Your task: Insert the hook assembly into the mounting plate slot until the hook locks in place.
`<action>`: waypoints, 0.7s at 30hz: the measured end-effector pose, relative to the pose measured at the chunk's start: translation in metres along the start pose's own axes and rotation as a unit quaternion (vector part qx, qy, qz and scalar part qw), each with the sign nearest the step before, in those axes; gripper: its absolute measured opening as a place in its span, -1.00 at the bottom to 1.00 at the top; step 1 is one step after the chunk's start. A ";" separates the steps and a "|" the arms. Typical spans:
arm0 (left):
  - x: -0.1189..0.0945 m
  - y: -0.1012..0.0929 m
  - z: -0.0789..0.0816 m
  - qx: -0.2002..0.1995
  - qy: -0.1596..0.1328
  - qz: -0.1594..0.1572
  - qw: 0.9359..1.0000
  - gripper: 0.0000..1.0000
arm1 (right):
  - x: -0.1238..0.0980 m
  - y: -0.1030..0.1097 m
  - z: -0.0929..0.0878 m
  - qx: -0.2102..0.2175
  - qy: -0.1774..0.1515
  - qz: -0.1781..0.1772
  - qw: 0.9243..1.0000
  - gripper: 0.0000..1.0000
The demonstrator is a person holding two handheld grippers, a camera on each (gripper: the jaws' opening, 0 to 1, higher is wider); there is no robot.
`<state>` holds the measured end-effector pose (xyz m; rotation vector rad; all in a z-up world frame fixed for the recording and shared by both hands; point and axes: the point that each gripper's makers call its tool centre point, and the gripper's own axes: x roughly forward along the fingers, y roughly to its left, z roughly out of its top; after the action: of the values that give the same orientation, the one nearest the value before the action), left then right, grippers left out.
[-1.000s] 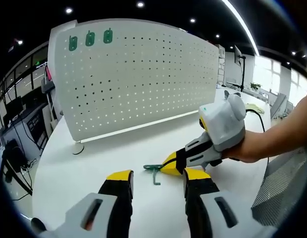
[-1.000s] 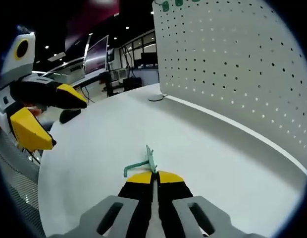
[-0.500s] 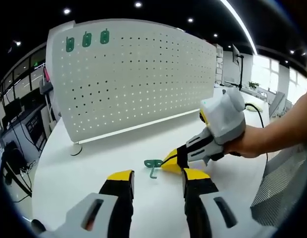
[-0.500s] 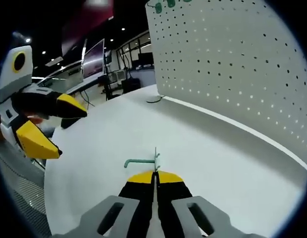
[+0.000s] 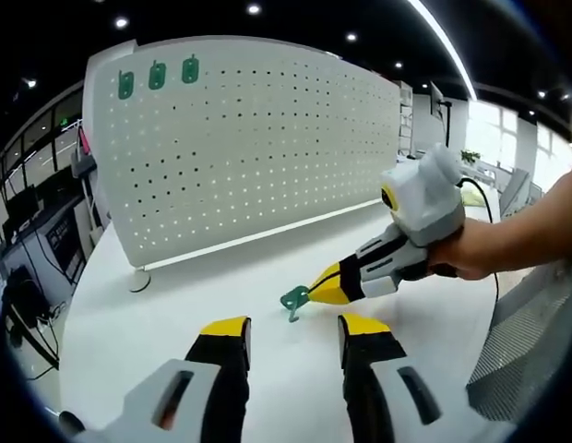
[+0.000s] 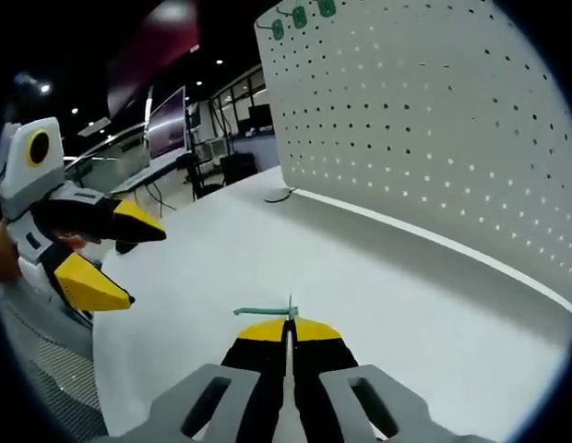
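Green hook (image 5: 293, 299) in right gripper (image 6: 288, 329)

A white pegboard (image 5: 258, 148) is showing a regular grid of small dark holes, with three green hooks (image 5: 157, 76) at its top corner. The table (image 5: 138, 341) is showing plain white. A green hook (image 5: 294, 299) is sitting in yellow-tipped black jaws; the right gripper (image 5: 330, 286) is showing a white body.
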<state>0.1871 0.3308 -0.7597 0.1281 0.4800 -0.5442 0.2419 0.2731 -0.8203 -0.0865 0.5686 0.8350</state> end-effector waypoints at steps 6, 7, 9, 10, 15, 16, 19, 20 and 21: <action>0.002 -0.004 0.001 0.004 0.000 -0.004 1.000 -0.22 | -0.006 -0.001 0.004 0.009 -0.002 -0.002 1.000 -1.00; 0.002 -0.004 0.002 0.004 -0.001 -0.005 1.000 -0.22 | -0.008 -0.001 0.005 0.011 -0.002 -0.002 1.000 -1.00; 0.002 -0.005 0.003 0.004 -0.002 -0.005 1.000 -0.22 | -0.011 -0.001 0.007 0.013 -0.002 -0.003 1.000 -1.00; 0.002 -0.005 0.003 0.004 -0.003 -0.005 1.000 -0.22 | -0.012 -0.001 0.007 0.015 -0.001 -0.003 1.000 -1.00; 0.003 -0.006 0.004 0.004 -0.004 -0.007 1.000 -0.23 | -0.013 -0.004 0.005 0.015 0.004 -0.005 1.000 -1.00; 0.003 -0.006 0.004 0.004 -0.004 -0.008 1.000 -0.24 | -0.013 -0.004 0.005 0.015 0.004 -0.005 1.000 -1.00; 0.003 -0.007 0.004 0.005 -0.005 -0.009 1.000 -0.24 | -0.015 -0.003 0.005 0.015 0.005 -0.005 1.000 -1.00; 0.003 -0.008 0.004 0.006 -0.005 -0.009 1.000 -0.24 | -0.015 -0.003 0.005 0.014 0.005 -0.005 1.000 -1.00; 0.004 -0.008 0.004 0.008 -0.004 -0.010 1.000 -0.24 | -0.015 -0.003 0.005 0.014 0.005 -0.005 1.000 -1.00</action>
<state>0.1874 0.3207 -0.7578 0.1359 0.4696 -0.5674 0.2382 0.2617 -0.8088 -0.0680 0.5890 0.8160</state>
